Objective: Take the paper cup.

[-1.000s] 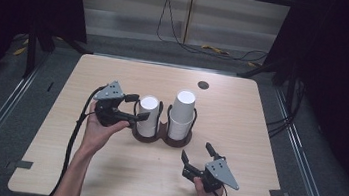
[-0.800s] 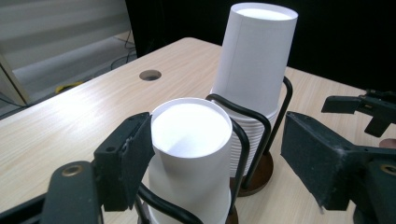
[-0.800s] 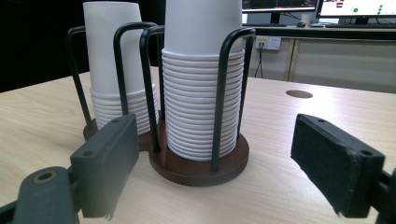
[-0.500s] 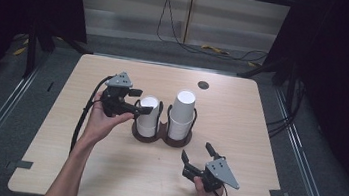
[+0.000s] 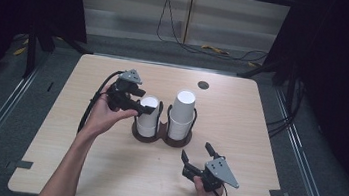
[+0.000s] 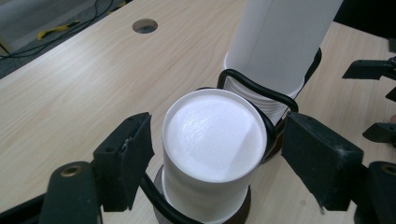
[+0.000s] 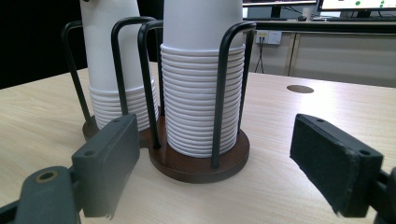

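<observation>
Two stacks of upturned white paper cups stand in a double holder (image 5: 162,138) with black wire hoops and a brown base. The left stack (image 5: 148,117) is shorter than the right stack (image 5: 182,111). My left gripper (image 5: 143,100) is at the top of the left stack. Its jaws have just been closing, and the top cup (image 6: 212,135) sits between them with a gap at each pad. My right gripper (image 5: 196,151) lies low near the table's front edge, open, with its jaws towards the holder base (image 7: 201,163) and nothing between them.
A round hole (image 5: 203,85) lies in the wooden table (image 5: 258,138) behind the holder. The left gripper's cable (image 5: 91,108) trails along the person's left forearm. Cables lie on the floor beyond the far edge. My right gripper's jaws also reach in at the left gripper view's edge (image 6: 373,102).
My left gripper has risen and moved a little farther up the table, from beside the left stack to around its top cup. The right gripper has stayed put.
</observation>
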Motion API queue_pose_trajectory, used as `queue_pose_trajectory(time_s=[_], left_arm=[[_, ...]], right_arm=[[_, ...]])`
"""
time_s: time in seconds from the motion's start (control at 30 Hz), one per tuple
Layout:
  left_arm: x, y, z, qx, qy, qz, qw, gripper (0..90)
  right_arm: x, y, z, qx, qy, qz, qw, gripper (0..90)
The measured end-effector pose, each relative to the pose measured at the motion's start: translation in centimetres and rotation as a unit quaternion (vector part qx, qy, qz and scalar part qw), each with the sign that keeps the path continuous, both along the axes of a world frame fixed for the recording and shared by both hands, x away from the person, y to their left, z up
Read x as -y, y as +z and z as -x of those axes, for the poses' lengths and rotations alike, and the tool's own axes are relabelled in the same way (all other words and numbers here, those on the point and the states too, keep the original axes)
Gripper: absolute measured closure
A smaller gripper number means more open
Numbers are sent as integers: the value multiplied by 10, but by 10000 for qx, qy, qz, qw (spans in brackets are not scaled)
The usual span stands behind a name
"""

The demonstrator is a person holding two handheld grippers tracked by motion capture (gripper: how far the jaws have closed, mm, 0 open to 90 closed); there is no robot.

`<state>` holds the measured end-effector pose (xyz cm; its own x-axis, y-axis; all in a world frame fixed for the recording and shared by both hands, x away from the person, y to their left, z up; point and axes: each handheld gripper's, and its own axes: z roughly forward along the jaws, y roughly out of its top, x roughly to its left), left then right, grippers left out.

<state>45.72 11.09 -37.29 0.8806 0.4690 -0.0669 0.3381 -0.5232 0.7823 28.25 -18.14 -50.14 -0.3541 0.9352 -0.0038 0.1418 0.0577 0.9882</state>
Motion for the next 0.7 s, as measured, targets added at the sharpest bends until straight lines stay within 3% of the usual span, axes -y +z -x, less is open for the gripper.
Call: queue_pose_trajectory(time_s=[0.33,0.47,0.7], left_arm=[[12,4,-4,-61,-73,-377,9992,296],[15,3,-9,-147,-95,-686,9975,299],[19,0,-14,-310,-97,-812,9962,293]], right_arm=[[0,0,0,-22,-10,19,10000,154],[0,0,0,-25,-1,19,10000,154],[0,0,0,-15,-22,32,10000,154]])
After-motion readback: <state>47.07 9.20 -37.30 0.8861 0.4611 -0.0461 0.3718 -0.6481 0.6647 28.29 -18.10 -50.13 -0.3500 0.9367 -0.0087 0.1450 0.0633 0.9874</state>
